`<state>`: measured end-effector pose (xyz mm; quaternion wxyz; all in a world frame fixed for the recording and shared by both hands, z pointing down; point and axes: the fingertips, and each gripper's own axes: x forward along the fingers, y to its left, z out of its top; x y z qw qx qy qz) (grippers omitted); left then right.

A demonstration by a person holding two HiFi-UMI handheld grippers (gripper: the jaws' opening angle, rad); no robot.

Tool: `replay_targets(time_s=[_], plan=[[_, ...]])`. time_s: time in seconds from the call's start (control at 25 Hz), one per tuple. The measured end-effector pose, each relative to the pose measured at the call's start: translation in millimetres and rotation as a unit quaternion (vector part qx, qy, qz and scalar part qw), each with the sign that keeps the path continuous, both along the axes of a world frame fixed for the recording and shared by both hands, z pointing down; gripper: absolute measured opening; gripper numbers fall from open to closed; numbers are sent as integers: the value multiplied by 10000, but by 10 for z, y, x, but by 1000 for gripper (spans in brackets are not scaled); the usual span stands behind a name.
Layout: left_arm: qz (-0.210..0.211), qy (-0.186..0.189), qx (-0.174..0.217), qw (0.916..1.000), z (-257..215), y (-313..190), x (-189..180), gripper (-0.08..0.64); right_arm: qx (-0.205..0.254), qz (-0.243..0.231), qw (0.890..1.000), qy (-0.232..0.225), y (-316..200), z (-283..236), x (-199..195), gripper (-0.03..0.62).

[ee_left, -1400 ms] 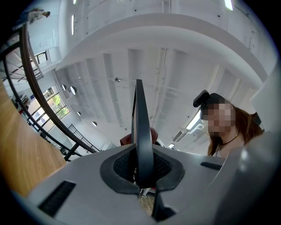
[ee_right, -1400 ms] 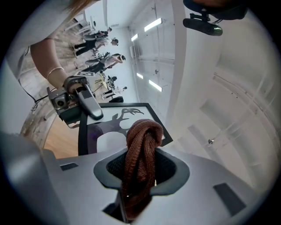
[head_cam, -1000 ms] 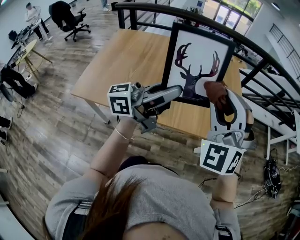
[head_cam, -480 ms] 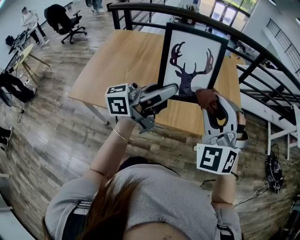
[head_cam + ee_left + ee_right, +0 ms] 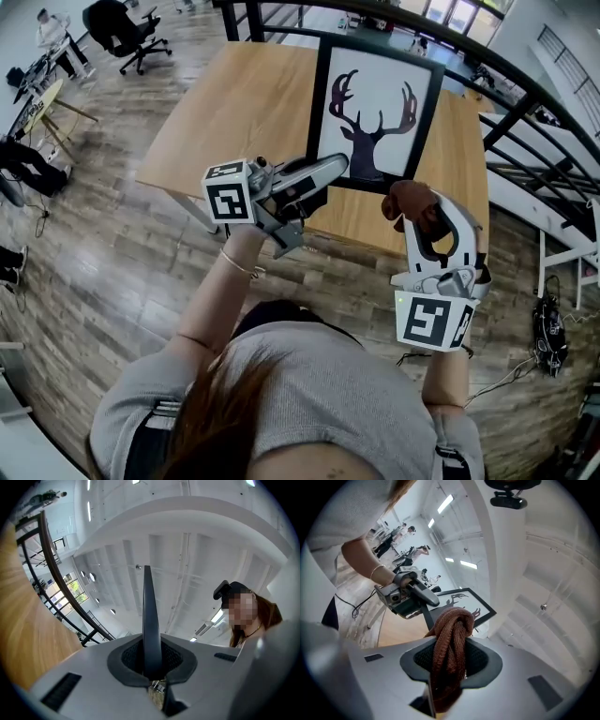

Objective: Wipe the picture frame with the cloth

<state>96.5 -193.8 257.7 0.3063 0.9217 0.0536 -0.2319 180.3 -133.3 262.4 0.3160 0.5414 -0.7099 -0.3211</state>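
The picture frame [image 5: 375,103], black-edged with a dark deer print on white, stands tilted on the wooden table [image 5: 244,103]. My left gripper [image 5: 330,171] is shut on its lower left edge. In the left gripper view that edge shows as a thin dark strip [image 5: 149,620] rising from between the jaws. The brown cloth [image 5: 408,199] is bunched in my right gripper [image 5: 420,211], which is shut on it just below the frame's lower right corner. I cannot tell whether cloth and frame touch. The right gripper view shows the cloth [image 5: 450,644] close up, with the frame [image 5: 461,603] and left gripper [image 5: 412,592] behind.
A black metal railing [image 5: 525,94] curves round the table's far and right sides. A black office chair [image 5: 117,23] and a small desk [image 5: 47,98] with people stand far left. Cables and a bag [image 5: 548,342] lie on the wood floor at right.
My right gripper has come down with the cloth, from the print's lower right part to below the frame's bottom corner. My left gripper kept its hold on the frame's edge.
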Motion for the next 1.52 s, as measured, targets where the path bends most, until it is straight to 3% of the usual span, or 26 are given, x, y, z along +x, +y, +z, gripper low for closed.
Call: replay_targets(time_s=[0.28, 0.36, 0.44, 0.48, 0.92, 1.24, 1.52], plan=[[-66, -115, -559, 9983, 410, -46, -164, 28, 70, -83, 9986, -514, -15, -74, -76, 133], [-84, -213, -717, 9972, 566, -74, -226, 28, 61, 35, 9935, -1133, -55, -70, -92, 133], [-85, -306, -907, 9954, 727, -95, -268, 28, 137, 207, 9809, -1931, -95, -88, -89, 133], [-76, -342, -1010, 9943, 803, -107, -284, 28, 161, 239, 9772, -2106, -119, -97, -94, 133], [25, -875, -2058, 9747, 1741, -154, -366, 28, 106, 290, 9617, -2723, -447, 91, -154, 133], [83, -1054, -2892, 9514, 2447, -147, -496, 28, -262, 404, 9632, -2643, -666, 551, -120, 133], [113, -1177, -3446, 9313, 2867, -86, -580, 28, -392, 470, 9544, -2922, -734, 670, -137, 133]])
